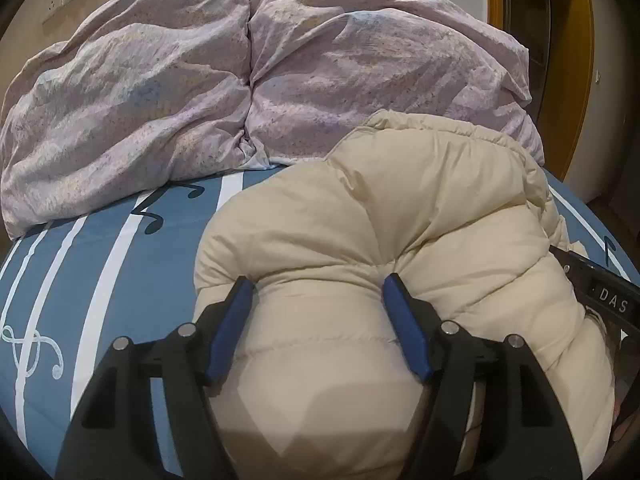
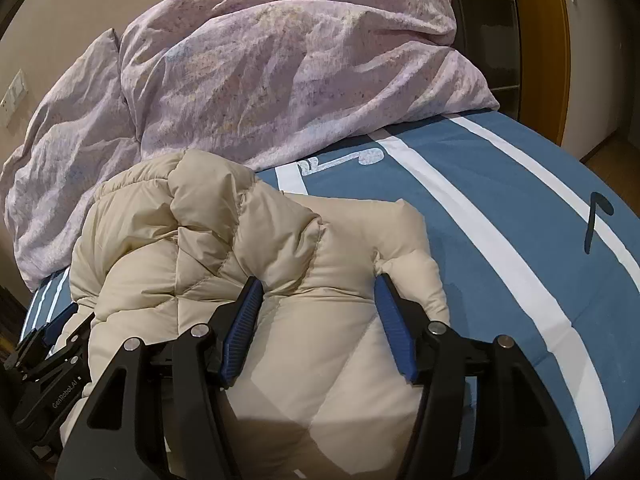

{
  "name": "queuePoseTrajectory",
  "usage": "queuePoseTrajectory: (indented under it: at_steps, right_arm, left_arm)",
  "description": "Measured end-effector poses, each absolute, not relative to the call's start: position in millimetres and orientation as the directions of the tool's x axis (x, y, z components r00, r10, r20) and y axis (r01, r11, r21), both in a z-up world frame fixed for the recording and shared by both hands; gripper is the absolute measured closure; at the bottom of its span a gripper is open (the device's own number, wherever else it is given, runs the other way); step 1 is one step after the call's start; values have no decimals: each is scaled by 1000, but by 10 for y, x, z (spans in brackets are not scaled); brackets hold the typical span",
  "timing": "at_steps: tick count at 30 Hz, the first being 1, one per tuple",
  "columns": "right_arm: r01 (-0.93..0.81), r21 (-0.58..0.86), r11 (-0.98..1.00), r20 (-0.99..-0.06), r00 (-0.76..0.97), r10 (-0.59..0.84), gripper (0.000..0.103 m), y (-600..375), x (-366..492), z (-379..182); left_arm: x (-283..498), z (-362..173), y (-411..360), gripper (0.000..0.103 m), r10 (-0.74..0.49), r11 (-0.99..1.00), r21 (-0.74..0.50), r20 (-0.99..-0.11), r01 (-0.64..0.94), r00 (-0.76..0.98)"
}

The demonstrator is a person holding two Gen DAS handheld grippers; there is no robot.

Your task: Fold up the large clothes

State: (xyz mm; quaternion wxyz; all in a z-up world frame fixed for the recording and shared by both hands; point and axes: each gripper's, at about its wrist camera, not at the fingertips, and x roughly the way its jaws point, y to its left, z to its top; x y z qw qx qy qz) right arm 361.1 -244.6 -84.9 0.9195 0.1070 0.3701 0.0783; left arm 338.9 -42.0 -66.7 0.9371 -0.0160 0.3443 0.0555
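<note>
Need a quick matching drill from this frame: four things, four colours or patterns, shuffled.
Things:
1. puffer jacket
2. duvet
3. bedsheet
4. finger pads

Looks:
A. blue with white stripes and music notes
B. cream, quilted
C. solid dark blue, ribbed
D. pale lilac, crumpled

Pairs: 1-B, 2-D, 3-A, 4-C

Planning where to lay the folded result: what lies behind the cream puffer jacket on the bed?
Behind the puffer jacket a crumpled lilac duvet is heaped on the blue striped sheet. The jacket covers the duvet's near edge and the sheet under it.
</note>
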Motion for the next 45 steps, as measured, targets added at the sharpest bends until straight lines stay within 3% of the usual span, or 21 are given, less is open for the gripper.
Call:
queuePoseTrajectory:
  at_steps: [45]
  right_arm:
    - [-64, 259, 964, -665, 712, 226, 42, -2451, 3620, -864]
  left_arm:
    - [3397, -689, -410, 32, 88, 993, 0, -642, -115, 762]
